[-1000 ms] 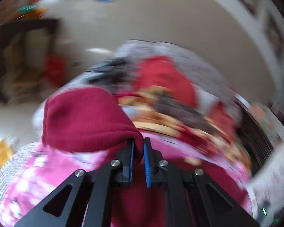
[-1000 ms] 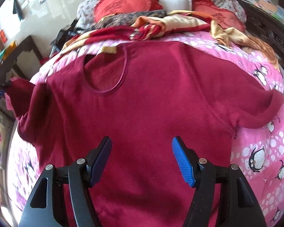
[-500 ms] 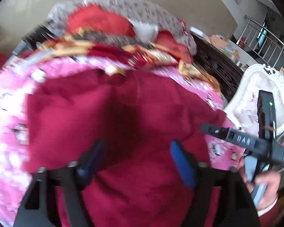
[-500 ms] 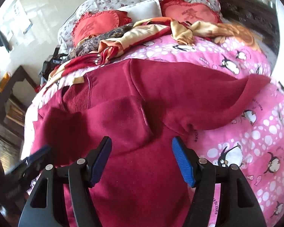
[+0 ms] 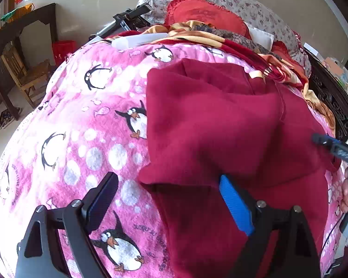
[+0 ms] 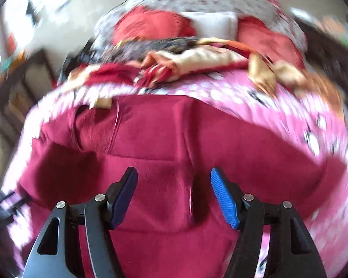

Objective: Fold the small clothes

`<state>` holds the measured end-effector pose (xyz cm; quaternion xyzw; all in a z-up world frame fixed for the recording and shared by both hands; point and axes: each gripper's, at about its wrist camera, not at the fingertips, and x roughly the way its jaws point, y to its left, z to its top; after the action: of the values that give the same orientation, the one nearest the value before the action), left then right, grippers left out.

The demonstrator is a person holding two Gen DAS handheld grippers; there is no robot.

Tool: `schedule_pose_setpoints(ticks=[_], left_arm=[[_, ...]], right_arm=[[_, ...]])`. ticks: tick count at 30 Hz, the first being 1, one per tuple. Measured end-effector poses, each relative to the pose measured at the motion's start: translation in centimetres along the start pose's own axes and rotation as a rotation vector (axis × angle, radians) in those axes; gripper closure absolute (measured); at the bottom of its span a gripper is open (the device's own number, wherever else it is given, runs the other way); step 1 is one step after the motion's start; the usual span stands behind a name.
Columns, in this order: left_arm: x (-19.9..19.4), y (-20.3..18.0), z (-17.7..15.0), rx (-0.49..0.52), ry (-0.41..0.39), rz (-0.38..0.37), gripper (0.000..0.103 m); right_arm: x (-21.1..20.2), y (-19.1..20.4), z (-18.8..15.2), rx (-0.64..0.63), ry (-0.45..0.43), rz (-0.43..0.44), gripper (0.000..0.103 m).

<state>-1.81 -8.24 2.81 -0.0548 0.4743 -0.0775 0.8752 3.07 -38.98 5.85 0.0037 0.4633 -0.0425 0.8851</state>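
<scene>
The dark red fleece top lies partly folded on the penguin blanket, soft, light and floppy, best pinched at a folded edge or hem; both the left hand-held gripper, whose jaws have just been opening, and the right hand-held gripper stand wide and empty above it.

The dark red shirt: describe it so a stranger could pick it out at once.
Start at the bed covered by a pink penguin blanket. The shirt lies flat on that blanket, below the heap of red and gold cloth by the pillows. It is plain dark red with one side folded over its middle, while everything around it is patterned.
</scene>
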Motion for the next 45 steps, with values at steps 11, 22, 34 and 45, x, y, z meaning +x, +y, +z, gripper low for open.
schedule_pose_setpoints(ticks=[11,22,34,45], left_arm=[[-1.3,-1.4,0.8,0.013,-0.077,-0.018,0.011],[1.5,-0.5,1.0,0.025,-0.007,0.066,0.011],[1.5,1.0,-0.2,-0.020,0.000,0.045,0.011],[1.2,2.1,-0.2,-0.050,-0.017,0.005,0.011]], right_arm=[[-1.5,-2.6,-0.5,0.138,-0.024,0.081,0.103],[-1.6,-5.2,0.7,0.193,-0.049,-0.114,0.088],[-0.3,18.4,5.1,-0.280,-0.062,0.491,0.080],[5.4,26.5,8.3,-0.348,0.012,0.478,0.103]])
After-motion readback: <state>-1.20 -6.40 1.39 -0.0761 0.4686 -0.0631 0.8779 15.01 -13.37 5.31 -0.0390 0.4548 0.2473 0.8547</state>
